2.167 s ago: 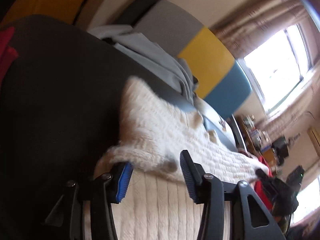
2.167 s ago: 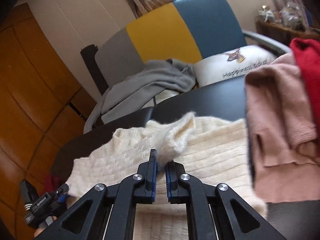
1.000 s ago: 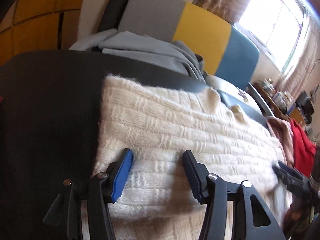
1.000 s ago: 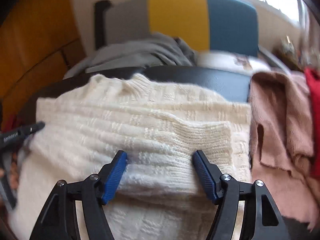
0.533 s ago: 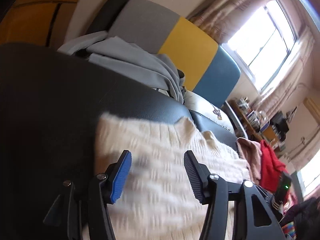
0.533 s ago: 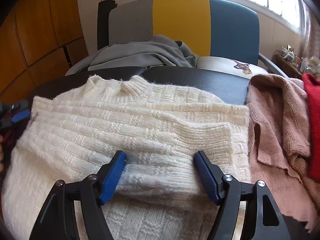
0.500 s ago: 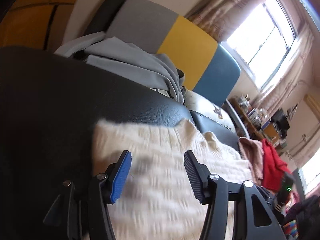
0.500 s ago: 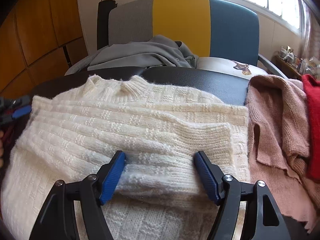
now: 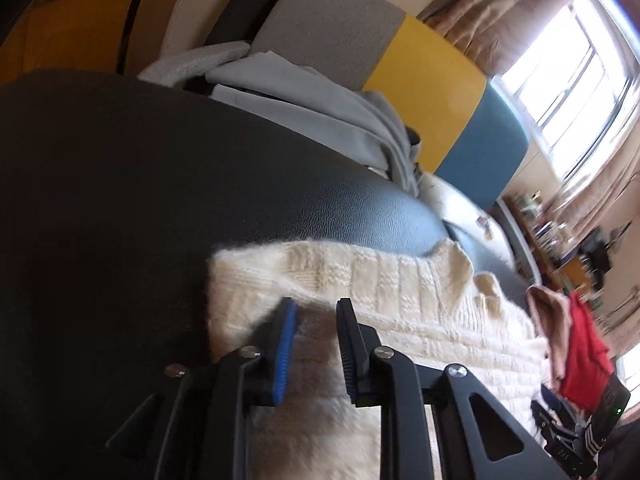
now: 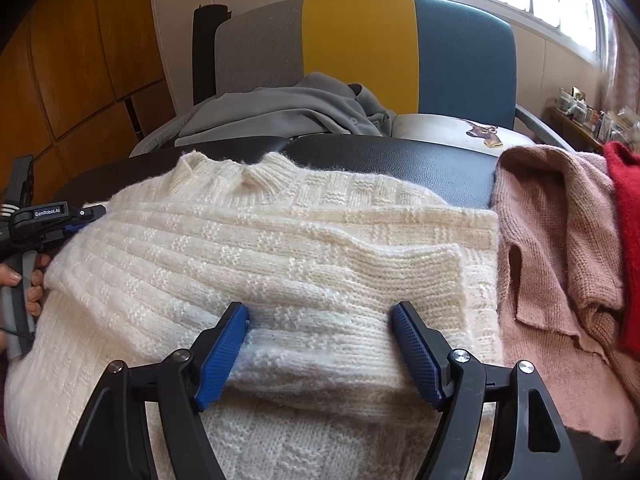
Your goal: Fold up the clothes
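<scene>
- The cream knitted sweater (image 10: 280, 248) lay spread flat on the black padded bench (image 10: 400, 160), collar toward the far edge, with one sleeve folded across its body.
- The left gripper (image 9: 316, 308) sat at the sweater's left edge. Its jaws were closing, with knit fabric between the blue pads; whether the pads already pressed on the fabric could not be told.
- In the right wrist view, a hand (image 10: 28, 280) gripped the left gripper's handle just beside the sweater's left edge.
- The right gripper (image 10: 320, 312) rested over the sweater's near part, at the folded sleeve. Its jaws stood wide apart and were opening; the knit lay between the pads, not clamped.
- A pink knitted garment (image 10: 560, 260) lay against the sweater's right edge, with a red garment (image 10: 628, 240) beyond it.
- Beyond the sweater's collar, past the bench edge, stood a chair (image 10: 360, 40) with a grey, yellow and blue back, carrying a grey garment (image 10: 288, 112) and a white cushion (image 10: 440, 128) with a deer print.
</scene>
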A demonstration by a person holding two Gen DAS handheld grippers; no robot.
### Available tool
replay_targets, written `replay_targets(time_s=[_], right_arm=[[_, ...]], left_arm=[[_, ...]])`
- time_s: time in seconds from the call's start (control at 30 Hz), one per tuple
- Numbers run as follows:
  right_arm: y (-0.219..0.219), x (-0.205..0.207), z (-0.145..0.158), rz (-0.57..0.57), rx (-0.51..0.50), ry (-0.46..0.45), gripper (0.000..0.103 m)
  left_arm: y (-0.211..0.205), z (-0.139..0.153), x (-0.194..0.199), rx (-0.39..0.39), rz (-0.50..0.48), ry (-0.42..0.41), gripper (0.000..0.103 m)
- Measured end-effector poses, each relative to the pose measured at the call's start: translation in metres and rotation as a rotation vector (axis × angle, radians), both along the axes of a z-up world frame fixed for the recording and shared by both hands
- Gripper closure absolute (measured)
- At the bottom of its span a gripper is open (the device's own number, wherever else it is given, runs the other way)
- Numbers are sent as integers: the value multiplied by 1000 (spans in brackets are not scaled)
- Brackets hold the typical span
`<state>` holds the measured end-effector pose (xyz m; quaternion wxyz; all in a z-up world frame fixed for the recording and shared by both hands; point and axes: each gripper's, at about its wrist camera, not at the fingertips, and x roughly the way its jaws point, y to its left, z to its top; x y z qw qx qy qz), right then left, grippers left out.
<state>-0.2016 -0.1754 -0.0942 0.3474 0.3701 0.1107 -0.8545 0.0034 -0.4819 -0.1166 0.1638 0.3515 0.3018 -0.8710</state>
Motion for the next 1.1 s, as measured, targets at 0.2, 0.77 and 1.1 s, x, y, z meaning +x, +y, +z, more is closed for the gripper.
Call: replay_targets(time_s=[0.2, 0.77, 1.1], right_arm=[[1, -2, -1, 1, -14, -13, 26], [74, 25, 40, 122, -278, -284, 0], [231, 111, -6, 62, -531, -592, 0]], left_arm=[[70, 6, 28, -188, -165, -105, 53], [80, 36, 193, -29, -32, 21, 44], [103, -4, 282, 135, -96, -35, 44]])
